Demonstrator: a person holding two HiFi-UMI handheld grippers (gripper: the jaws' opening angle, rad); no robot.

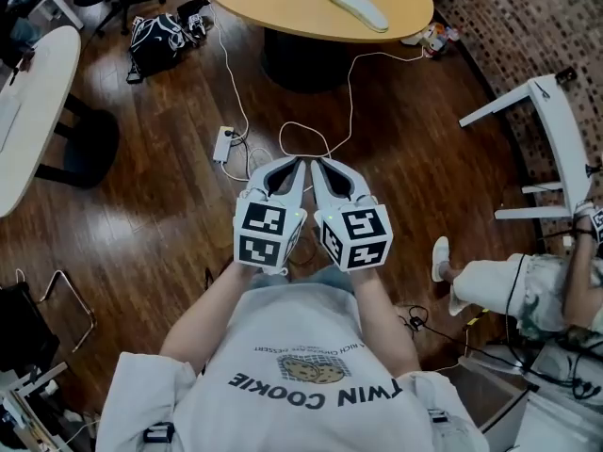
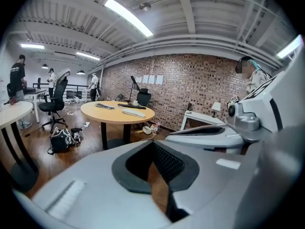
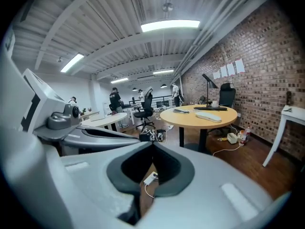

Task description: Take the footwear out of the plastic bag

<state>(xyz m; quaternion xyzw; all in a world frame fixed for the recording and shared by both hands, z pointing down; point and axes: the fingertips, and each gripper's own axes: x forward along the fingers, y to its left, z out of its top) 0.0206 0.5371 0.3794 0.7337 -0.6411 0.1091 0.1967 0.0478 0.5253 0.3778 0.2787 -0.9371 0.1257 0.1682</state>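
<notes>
**Wood floor under shut tongs, no bag in sight**

Black bag (image 1: 160, 38) and power strip (image 1: 224, 145) lie on the floor to your left. White cable (image 1: 350, 88) loops ahead of you — it could trip you or snag if you step forward. Left gripper (image 1: 301, 163) and right gripper (image 1: 316, 164) sit side by side, jaws pressed together and holding nothing. The plastic bag with the footwear can't be identified — the pale oblong thing (image 1: 356, 6) on the round table (image 1: 254, 3) might be it. A seated person's foot (image 1: 441, 258) is near on your right.
</notes>
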